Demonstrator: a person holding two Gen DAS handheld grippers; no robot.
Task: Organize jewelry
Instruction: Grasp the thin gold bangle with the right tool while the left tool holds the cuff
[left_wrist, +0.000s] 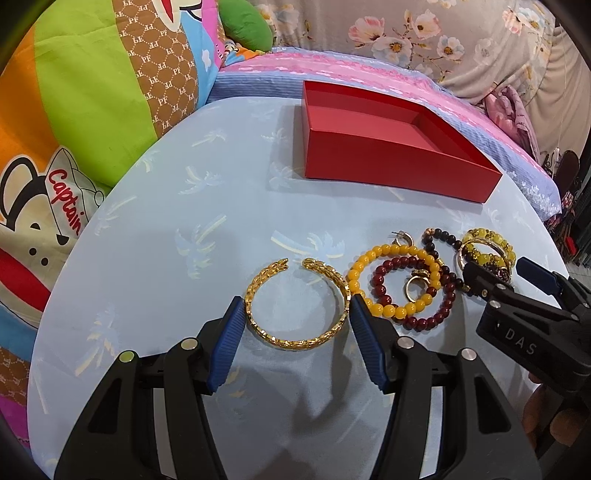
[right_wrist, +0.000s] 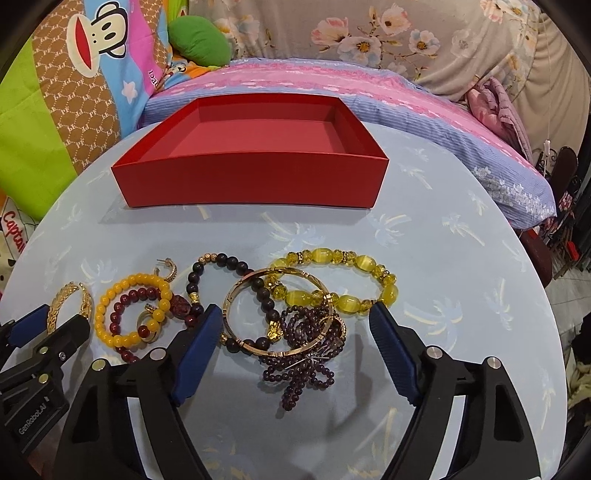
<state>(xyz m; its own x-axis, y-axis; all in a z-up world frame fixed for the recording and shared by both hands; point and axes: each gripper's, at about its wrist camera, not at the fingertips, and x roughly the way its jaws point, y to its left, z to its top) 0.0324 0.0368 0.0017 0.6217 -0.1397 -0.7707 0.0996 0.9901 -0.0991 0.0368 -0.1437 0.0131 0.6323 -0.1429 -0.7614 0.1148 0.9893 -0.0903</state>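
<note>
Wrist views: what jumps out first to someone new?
The red box, open and empty, sits at the far side of the blue table. In front of it lies a row of jewelry: a gold cuff between the open left gripper's fingers, and a tangle of bangles and beads between the open right gripper's fingers. Bright cartoon bedding crowds the left.

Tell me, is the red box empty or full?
Empty. The red box shows only its bare floor, and all the jewelry lies on the table.
</note>
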